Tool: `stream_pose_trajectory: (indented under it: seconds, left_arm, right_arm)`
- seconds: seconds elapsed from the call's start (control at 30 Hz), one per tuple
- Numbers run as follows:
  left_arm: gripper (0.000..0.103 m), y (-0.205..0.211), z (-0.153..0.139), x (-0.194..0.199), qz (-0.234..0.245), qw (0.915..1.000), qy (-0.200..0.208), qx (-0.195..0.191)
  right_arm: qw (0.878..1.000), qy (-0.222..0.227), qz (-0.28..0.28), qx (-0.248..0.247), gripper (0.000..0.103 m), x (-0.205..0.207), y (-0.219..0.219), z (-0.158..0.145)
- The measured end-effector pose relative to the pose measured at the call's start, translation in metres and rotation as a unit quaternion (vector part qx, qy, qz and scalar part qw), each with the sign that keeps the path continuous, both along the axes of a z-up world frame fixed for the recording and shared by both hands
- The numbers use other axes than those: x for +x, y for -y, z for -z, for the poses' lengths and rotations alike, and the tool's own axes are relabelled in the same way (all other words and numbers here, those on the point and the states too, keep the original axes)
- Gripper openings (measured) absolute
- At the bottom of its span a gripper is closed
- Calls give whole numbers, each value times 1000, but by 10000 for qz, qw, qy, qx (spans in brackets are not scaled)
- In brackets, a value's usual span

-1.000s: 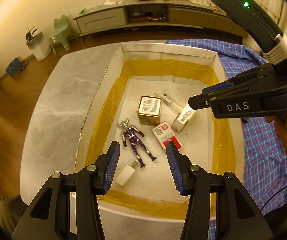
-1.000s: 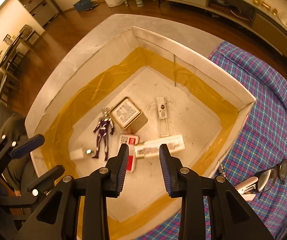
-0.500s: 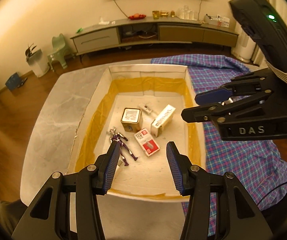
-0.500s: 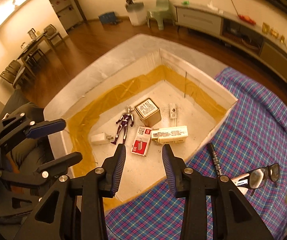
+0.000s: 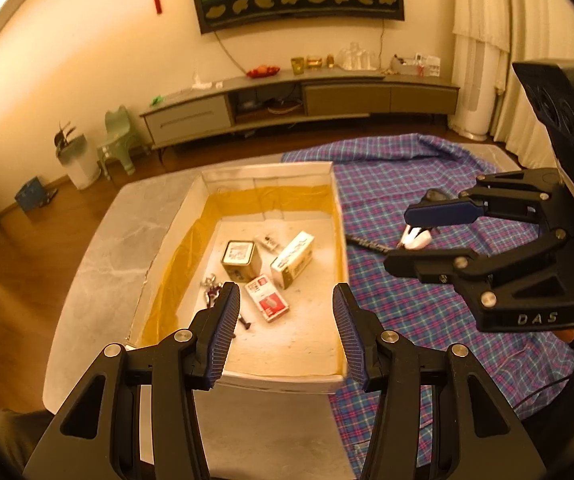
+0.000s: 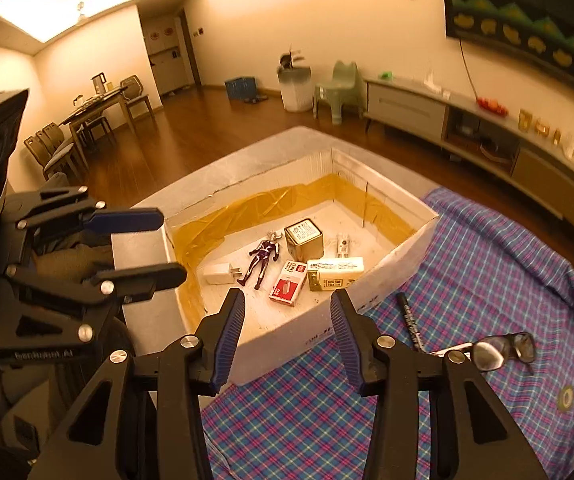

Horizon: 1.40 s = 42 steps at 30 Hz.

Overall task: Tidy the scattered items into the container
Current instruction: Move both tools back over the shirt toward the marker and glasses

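While both grippers hang empty above the white box [image 6: 387, 248], three things wait outside it on the plaid cloth [image 6: 487, 264].

Left gripper [image 5: 283, 332] stands wide with nothing between its fingers; right gripper [image 6: 285, 338] is opening, also empty. Just beside the box wall lies a black marker [image 6: 409, 320], light, stiff and apt to roll, so I would grip its middle. Beyond the marker, farther from the box, lie the glasses [image 6: 503, 350], fragile, best taken at the bridge, and a white thing I cannot identify. "DAS" is readable on the right gripper's body; the labels of the cartons inside the box are too small to read.
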<state>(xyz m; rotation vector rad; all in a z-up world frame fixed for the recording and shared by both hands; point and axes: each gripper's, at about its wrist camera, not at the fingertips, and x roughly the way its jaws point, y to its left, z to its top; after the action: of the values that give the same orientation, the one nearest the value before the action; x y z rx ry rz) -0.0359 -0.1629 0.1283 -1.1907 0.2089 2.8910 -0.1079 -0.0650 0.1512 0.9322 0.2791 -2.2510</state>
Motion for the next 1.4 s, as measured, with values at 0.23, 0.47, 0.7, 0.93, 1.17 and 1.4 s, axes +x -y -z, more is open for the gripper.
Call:
stream_pose_trajectory:
  seconds: [0.23,0.47,0.7,0.93,1.17,1.4]
  left_arm:
    - [51,-12,-6,27,46,9993,-317,214]
    - [51,-44,17,35,320,9985,-264,361]
    - [51,-82,47,20,498,9964,54,681]
    - [52,-117,67,-14,687,9939,240,826]
    - [55,-143,98,-70,779,9913,477,947]
    - [55,-170,139,-129,1049,9898,726,636]
  right_arm:
    - [9991,-338,-11,-246,49,33,-29,12]
    - [9956,-534,258,-722,49,60,-69,27]
    - [9902,-546,754,-1041,49,68,-114,50]
    - [9811,11,1554,-1156,49,43,-162,83]
    - [9599,741,2345,-1343,49,11,-208,116]
    - [9322,1222,3055,-1507,49,-19,-255,133]
